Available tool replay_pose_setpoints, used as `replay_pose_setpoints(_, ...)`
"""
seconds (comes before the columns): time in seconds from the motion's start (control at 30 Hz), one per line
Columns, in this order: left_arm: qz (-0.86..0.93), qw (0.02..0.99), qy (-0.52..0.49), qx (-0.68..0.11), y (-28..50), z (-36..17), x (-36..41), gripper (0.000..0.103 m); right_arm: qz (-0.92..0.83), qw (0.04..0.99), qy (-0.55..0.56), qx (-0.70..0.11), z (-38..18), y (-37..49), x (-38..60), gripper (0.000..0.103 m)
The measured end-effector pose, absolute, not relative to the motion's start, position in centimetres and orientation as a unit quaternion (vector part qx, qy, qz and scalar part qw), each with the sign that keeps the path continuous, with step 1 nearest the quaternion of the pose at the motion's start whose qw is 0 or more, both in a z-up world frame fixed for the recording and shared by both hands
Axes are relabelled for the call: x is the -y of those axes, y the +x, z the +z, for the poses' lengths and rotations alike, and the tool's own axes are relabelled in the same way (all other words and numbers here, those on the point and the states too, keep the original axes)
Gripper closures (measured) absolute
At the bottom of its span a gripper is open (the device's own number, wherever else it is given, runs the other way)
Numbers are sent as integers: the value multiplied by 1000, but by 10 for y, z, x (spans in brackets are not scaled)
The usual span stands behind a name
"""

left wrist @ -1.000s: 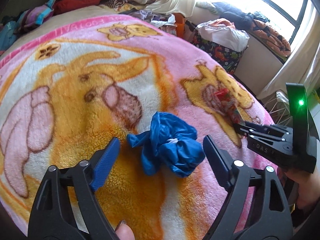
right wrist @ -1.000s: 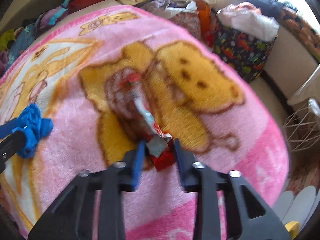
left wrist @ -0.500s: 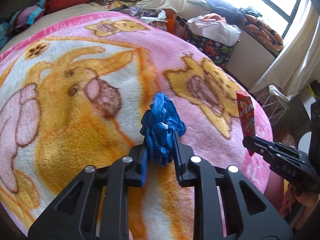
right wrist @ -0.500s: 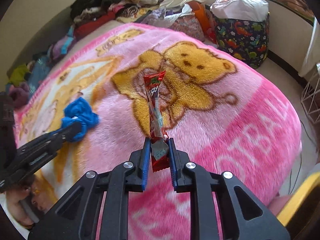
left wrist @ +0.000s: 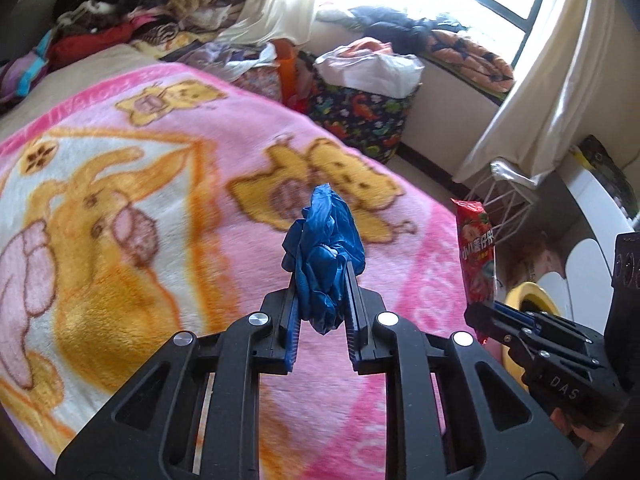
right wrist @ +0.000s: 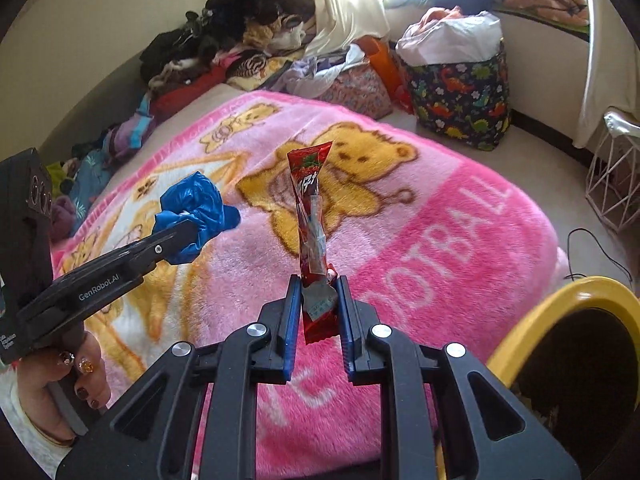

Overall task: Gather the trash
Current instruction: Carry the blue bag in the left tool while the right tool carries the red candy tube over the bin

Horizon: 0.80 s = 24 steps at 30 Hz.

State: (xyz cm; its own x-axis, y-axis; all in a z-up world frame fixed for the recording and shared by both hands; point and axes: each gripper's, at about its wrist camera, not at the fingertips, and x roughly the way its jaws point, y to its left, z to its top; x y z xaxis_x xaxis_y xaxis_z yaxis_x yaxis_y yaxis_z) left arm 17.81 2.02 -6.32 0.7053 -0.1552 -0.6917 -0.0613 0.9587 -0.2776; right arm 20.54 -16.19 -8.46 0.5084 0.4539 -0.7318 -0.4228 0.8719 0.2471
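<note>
My right gripper [right wrist: 319,312] has its fingers clamped on the bottom end of one long red snack wrapper [right wrist: 310,224], glossy foil, standing upright with its long axis running straight out from the fingertips. My left gripper [left wrist: 322,320] pinches one crumpled blue plastic bag [left wrist: 324,248], a soft wad bulging beyond the fingers. Both pieces hang clear above the fluffy pink blanket [right wrist: 460,240] on the bed. One round yellow-rimmed bin [right wrist: 560,320] sits just right of my right fingers.
</note>
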Motion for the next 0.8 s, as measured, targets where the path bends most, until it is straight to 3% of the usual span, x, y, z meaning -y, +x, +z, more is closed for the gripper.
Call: replay_pose_setpoints(0.8, -108, 925, -90, -352, 158, -24, 60, 90, 183, 899, 77, -391, -59, 158, 254, 86)
